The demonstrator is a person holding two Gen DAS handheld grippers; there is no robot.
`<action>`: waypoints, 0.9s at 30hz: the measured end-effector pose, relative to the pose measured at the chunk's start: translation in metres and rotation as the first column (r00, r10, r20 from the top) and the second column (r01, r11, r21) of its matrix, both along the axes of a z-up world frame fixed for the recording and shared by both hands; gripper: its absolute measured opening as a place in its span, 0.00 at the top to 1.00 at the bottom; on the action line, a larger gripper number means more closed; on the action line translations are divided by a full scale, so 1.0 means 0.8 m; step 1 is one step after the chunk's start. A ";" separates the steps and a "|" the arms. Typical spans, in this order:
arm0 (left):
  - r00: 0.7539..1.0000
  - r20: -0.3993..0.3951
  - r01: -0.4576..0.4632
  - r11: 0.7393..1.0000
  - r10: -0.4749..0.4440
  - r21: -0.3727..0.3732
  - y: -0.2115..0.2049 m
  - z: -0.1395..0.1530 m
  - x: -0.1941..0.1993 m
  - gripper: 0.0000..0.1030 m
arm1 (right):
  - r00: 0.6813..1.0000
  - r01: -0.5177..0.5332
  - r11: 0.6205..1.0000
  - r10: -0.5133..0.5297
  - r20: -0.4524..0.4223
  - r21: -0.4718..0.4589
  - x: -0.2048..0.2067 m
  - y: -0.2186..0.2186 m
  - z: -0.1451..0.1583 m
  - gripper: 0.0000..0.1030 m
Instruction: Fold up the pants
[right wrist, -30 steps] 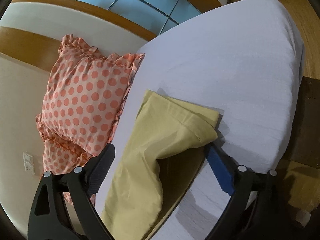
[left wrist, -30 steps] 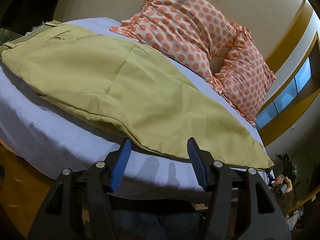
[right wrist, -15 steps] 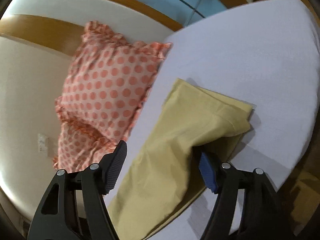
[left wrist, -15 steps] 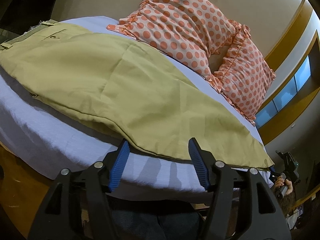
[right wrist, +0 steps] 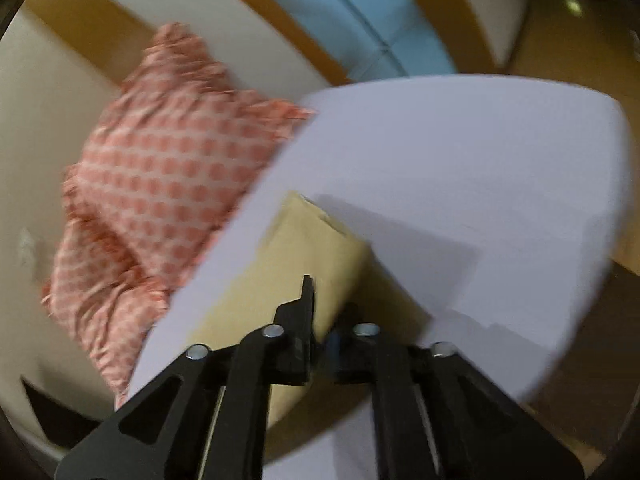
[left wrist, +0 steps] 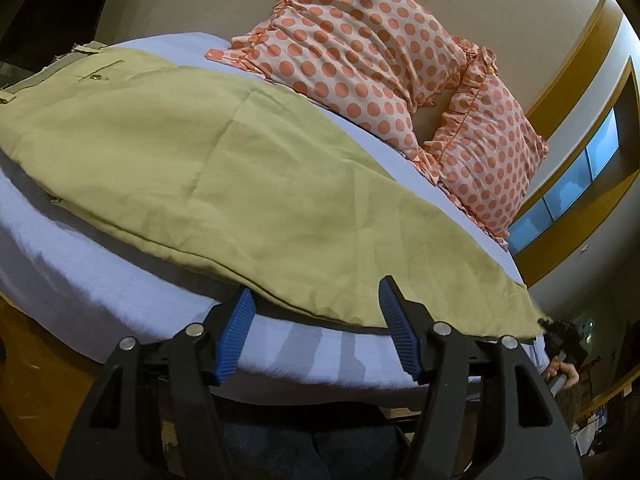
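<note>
Yellow-green pants [left wrist: 208, 168] lie flat across the white bed [left wrist: 100, 280], waistband at the far left, legs running right. My left gripper [left wrist: 316, 300] is open, its blue pads just at the near edge of the pant leg. In the blurred right wrist view, my right gripper [right wrist: 320, 320] is shut on the pants' leg end [right wrist: 304, 248] and lifts the hem above the bed [right wrist: 480, 160]. The right gripper also shows in the left wrist view [left wrist: 560, 332], at the leg's far right end.
Two orange polka-dot pillows [left wrist: 360, 52] lean against the wall behind the pants, also in the right wrist view [right wrist: 168, 168]. A window strip [left wrist: 568, 188] and wooden trim run along the right wall. The bed's edge drops off just below my left gripper.
My right gripper closed on the pant leg hem and began lifting it, with the view swinging. My left gripper edged slightly closer to the leg's near edge and stayed open.
</note>
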State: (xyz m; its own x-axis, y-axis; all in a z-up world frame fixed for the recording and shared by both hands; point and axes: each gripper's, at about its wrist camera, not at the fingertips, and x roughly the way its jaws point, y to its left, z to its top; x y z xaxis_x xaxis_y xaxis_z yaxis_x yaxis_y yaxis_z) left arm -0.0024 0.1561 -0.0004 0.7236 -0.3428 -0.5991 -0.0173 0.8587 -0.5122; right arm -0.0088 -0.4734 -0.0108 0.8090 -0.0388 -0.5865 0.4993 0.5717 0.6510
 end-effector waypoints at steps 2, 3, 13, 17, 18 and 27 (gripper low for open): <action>1.000 0.001 0.011 1.000 -0.011 0.008 -0.004 0.002 0.003 0.38 | 0.997 0.068 0.998 -0.068 0.018 0.014 -0.023 -0.002 -0.005 0.46; 1.000 0.004 0.017 1.000 -0.017 0.009 -0.006 0.004 0.003 0.38 | 0.996 0.082 0.997 -0.082 0.023 0.005 -0.028 -0.003 -0.006 0.46; 0.999 0.015 0.029 1.000 -0.029 -0.001 -0.012 0.006 0.002 0.37 | 0.991 -0.058 0.992 0.044 0.126 0.108 -0.012 0.014 -0.023 0.64; 0.999 0.019 0.026 1.000 -0.026 -0.001 -0.010 0.007 0.000 0.37 | 0.993 0.000 0.997 -0.008 0.119 0.074 -0.018 0.017 -0.023 0.68; 0.999 0.018 0.027 1.000 -0.027 -0.004 -0.008 0.007 0.000 0.37 | 0.992 0.022 0.998 -0.030 0.121 0.066 -0.023 0.017 -0.022 0.68; 0.999 0.016 0.032 0.999 -0.032 -0.010 -0.007 0.004 0.003 0.36 | 0.993 0.046 0.997 -0.038 0.109 -0.064 -0.019 0.031 -0.021 0.72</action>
State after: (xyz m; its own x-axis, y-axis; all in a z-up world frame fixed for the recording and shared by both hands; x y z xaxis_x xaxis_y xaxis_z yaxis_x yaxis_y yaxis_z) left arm 0.0001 0.1504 0.0029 0.7213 -0.3719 -0.5843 0.0183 0.8536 -0.5206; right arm -0.0242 -0.4484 -0.0279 0.8644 -0.1100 -0.4907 0.4526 0.5957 0.6636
